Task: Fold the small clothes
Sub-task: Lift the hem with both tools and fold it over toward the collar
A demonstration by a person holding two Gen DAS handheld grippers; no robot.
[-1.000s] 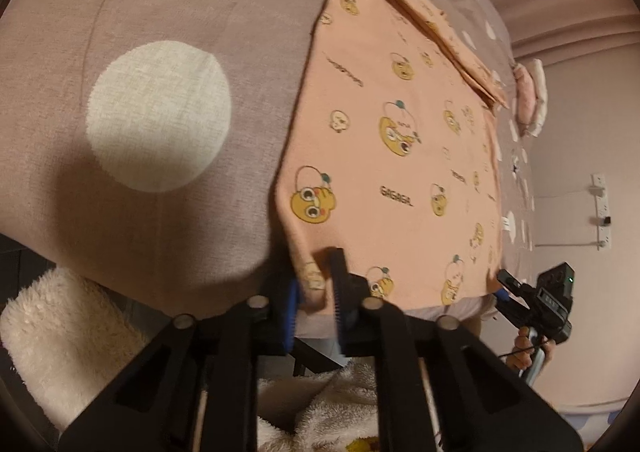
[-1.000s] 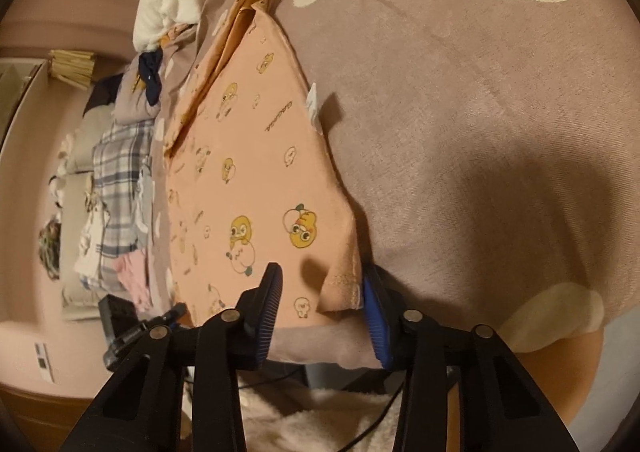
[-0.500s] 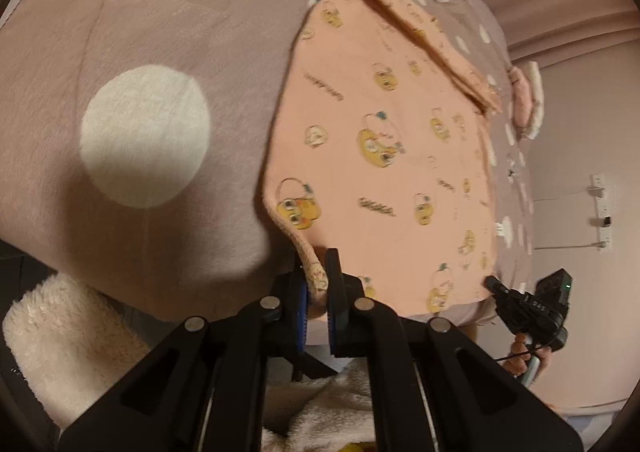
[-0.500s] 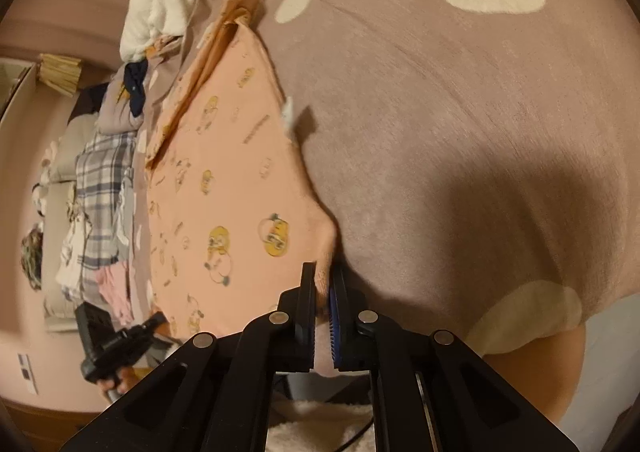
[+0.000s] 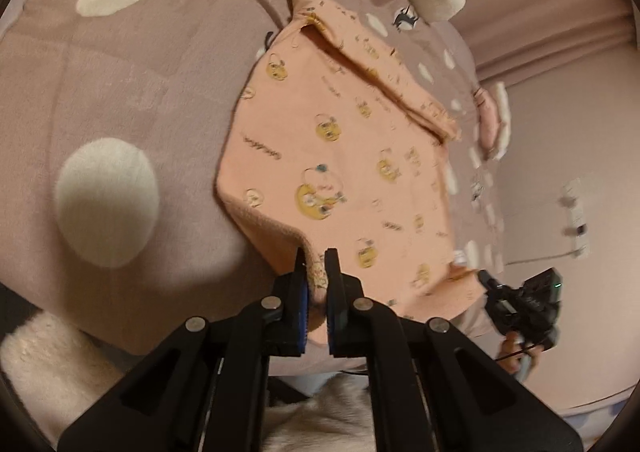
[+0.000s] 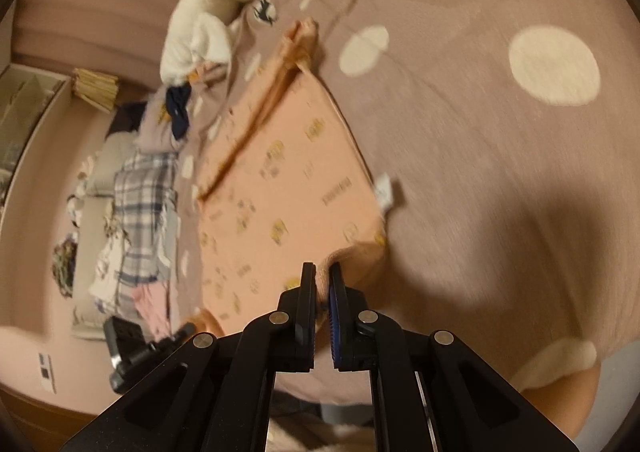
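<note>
Both near corners of the peach garment [image 5: 340, 156] pinched, ready for the fold.
On the dotted blanket [image 5: 120, 92], left gripper [image 5: 315, 272] and right gripper [image 6: 322, 284] clamp its hem; next, I judge, carry both corners evenly toward the far edge.

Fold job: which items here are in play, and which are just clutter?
In play:
- peach shirt, lying on the blanket
- left tongs, shut on the shirt's near corner
- right tongs, shut on its other near corner

Clutter:
- plaid garment
- navy cloth
- white plush
- pink item
</note>
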